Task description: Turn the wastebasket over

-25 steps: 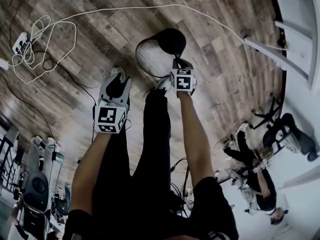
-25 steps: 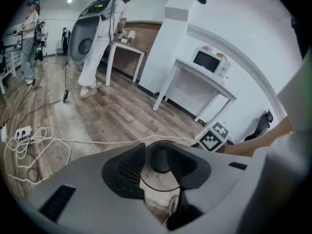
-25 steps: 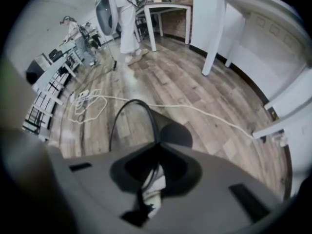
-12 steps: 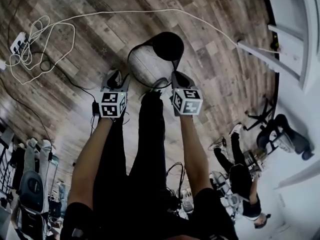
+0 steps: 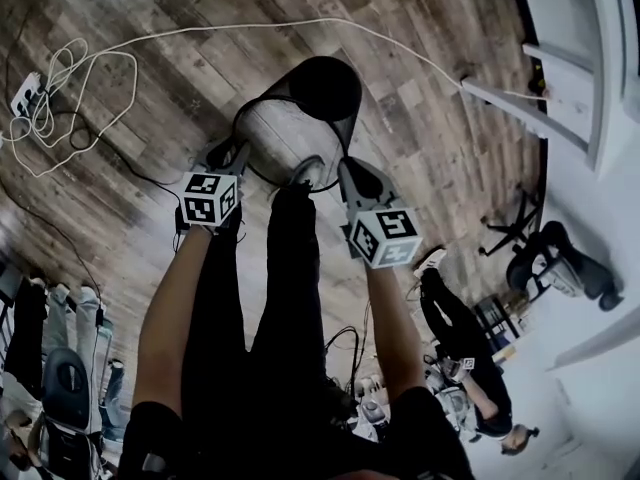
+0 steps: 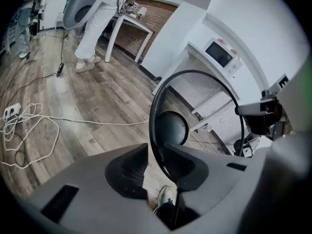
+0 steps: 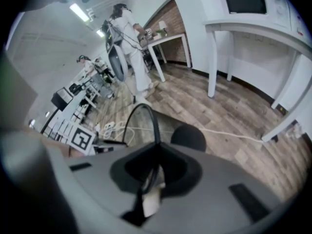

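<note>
Left claw [image 6: 155, 165] | right claw [image 7: 153, 168] | both clamp wastebasket [image 5: 325, 88] rim | mesh wall faint

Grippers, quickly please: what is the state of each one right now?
Left gripper: closed on the rim of the wastebasket.
Right gripper: closed on the same rim, at the opposite side.

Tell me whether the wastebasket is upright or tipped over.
Tipped: the wastebasket has its open rim toward the person, dark base away; left hand-held gripper and right hand-held gripper each clamp the rim.
</note>
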The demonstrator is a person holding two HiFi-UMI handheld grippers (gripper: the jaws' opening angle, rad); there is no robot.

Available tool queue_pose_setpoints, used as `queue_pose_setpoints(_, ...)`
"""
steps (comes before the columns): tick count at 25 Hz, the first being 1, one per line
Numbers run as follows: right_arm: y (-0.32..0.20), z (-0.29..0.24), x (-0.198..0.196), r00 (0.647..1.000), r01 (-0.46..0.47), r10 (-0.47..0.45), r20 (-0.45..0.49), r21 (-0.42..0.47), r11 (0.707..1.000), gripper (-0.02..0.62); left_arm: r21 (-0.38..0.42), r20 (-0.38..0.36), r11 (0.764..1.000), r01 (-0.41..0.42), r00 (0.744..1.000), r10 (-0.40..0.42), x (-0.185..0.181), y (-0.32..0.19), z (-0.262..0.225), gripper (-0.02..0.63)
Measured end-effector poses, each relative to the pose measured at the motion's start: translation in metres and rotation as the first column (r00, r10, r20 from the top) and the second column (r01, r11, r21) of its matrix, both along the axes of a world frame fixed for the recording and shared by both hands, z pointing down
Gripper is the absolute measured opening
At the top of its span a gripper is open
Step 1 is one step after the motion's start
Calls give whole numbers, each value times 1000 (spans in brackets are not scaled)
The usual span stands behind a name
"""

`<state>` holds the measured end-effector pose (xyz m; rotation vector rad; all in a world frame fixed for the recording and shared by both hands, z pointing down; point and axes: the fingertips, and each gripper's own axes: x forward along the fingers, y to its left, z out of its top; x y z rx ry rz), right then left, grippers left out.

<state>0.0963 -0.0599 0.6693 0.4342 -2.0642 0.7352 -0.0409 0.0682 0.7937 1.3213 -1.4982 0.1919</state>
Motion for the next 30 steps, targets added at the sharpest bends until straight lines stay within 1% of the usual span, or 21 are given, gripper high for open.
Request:
queue_pose_setpoints(1, -1, 2, 1, 1000, -4, 4, 1, -4, 1000, 51, 4, 6, 1000, -2, 1000, 2, 0, -2, -1, 106)
queue_pose_setpoints(4, -6, 18, 11, 999, -36, 36, -3, -28, 999, 51, -3, 11, 1000, 8, 1000, -8, 2, -3, -3, 101)
queue_pose_setpoints(7, -8, 44, 21, 996, -88, 87, -11, -84, 993, 51, -16, 12, 1000, 20, 1000, -20, 2, 0, -3, 94)
queue_pose_setpoints(10, -5, 74, 31, 991, -134, 131, -31, -138, 981, 49, -39, 22, 999, 5, 1000, -4, 4, 4, 3, 92)
queue_pose_setpoints(13, 0, 107, 46, 983, -183, 175, -60, -191, 964, 50, -64, 33, 997, -30, 999, 32, 10, 5, 12, 91)
queue_pose_setpoints(16, 5, 135, 61, 970, -243, 229, -85, -241, 940, 49, -85, 37, 995, -60, 997, 63, 16, 2, 22, 87)
queue_pose_setpoints(19, 13, 163, 77, 955, -296, 274, -114, -277, 914, 49, -135, 61, 985, -108, 991, 117, 25, 0, 42, 87)
queue_pose_setpoints(21, 15, 183, 87, 943, -331, 305, -134, -285, 899, 49, -158, 87, 978, -134, 985, 149, 31, -4, 58, 87)
queue_pose_setpoints(23, 16, 202, 92, 932, -360, 329, -151, -282, 889, 49, -174, 96, 976, -129, 985, 147, 33, -7, 76, 83)
queue_pose_setpoints(26, 21, 226, 97, 923, -380, 344, -172, -273, 884, 49, -201, 95, 973, -110, 987, 131, 35, -7, 105, 75)
queue_pose_setpoints(30, 25, 258, 102, 914, -399, 357, -193, -273, 875, 49, -224, 85, 966, -125, 985, 147, 37, -6, 137, 74)
